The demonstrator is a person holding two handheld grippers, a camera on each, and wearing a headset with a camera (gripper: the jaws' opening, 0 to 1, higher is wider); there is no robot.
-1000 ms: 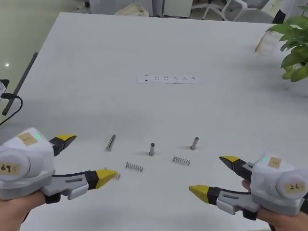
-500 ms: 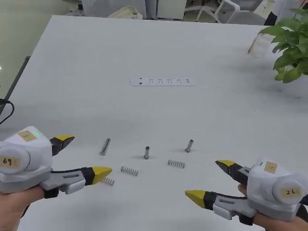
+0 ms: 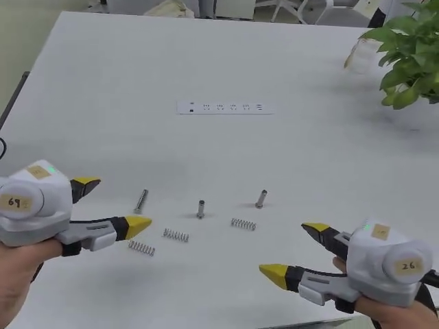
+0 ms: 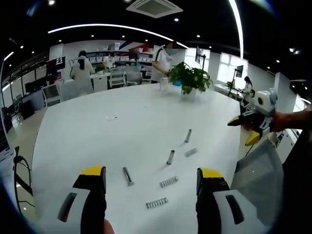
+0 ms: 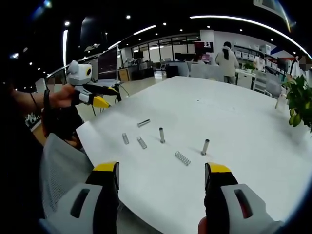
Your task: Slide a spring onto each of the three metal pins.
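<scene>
My left gripper [image 3: 116, 203], rounded white body, grey arms, black jaws tipped yellow, tan 69 sticker [image 3: 15, 203], small green light [image 3: 49, 169] on top, my right gripper [image 3: 291, 250] the same build, with a tan 26 sticker [image 3: 409, 266] of its own

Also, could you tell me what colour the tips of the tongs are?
Yellow, on both the left tongs and the right tongs; the head view shows it best.

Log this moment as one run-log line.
left gripper: open, empty | right gripper: open, empty | springs: three, loose on table | pins: three, bare
</scene>
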